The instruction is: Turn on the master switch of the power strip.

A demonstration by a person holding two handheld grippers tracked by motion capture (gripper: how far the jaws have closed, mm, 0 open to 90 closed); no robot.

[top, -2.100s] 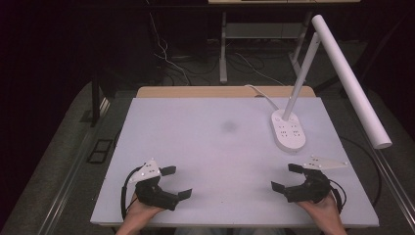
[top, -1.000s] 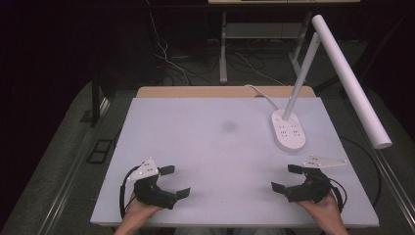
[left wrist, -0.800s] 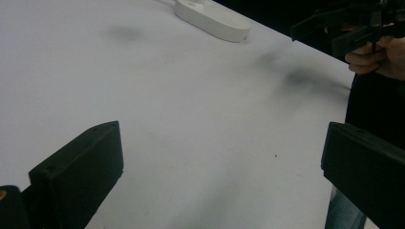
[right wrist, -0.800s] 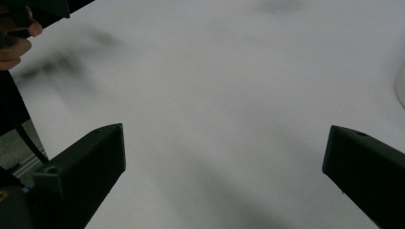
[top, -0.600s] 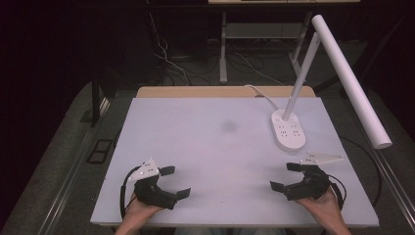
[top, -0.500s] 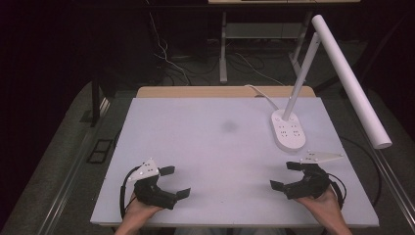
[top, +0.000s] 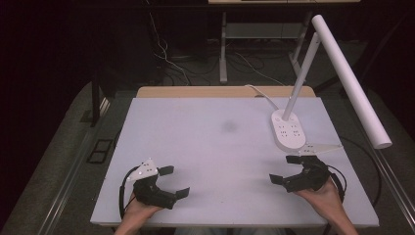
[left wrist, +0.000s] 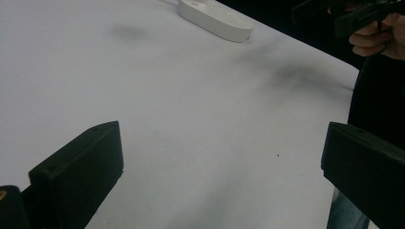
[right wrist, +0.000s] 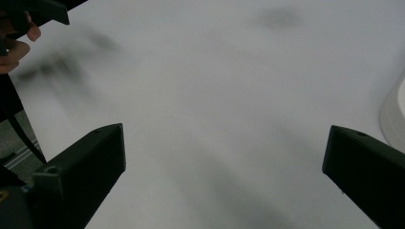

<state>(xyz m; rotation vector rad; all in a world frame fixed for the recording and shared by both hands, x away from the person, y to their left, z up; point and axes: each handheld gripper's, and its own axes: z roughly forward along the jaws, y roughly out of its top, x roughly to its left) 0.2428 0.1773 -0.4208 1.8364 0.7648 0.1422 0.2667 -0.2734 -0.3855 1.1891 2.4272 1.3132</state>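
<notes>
My left gripper [top: 174,181] rests at the near left of the white table [top: 205,147], held in a hand, jaws wide apart with nothing between them. My right gripper [top: 285,170] sits at the near right, also open and empty, just in front of the lamp base [top: 288,131]. In the left gripper view my gripper [left wrist: 222,157] spreads over bare tabletop, with the lamp base [left wrist: 215,19] far off and the other hand [left wrist: 377,40] at top right. In the right gripper view my gripper [right wrist: 224,162] spans bare table, the other hand [right wrist: 16,43] at top left.
A white desk lamp with a long tube head [top: 350,81] leans over the table's right side, its cable running off the back. A faint dark smudge [top: 229,126] marks the table's middle. Cables and table legs lie on the dark floor behind.
The right gripper has lifted and shifted slightly forward and left, towards the lamp base. The left gripper has stayed still.
</notes>
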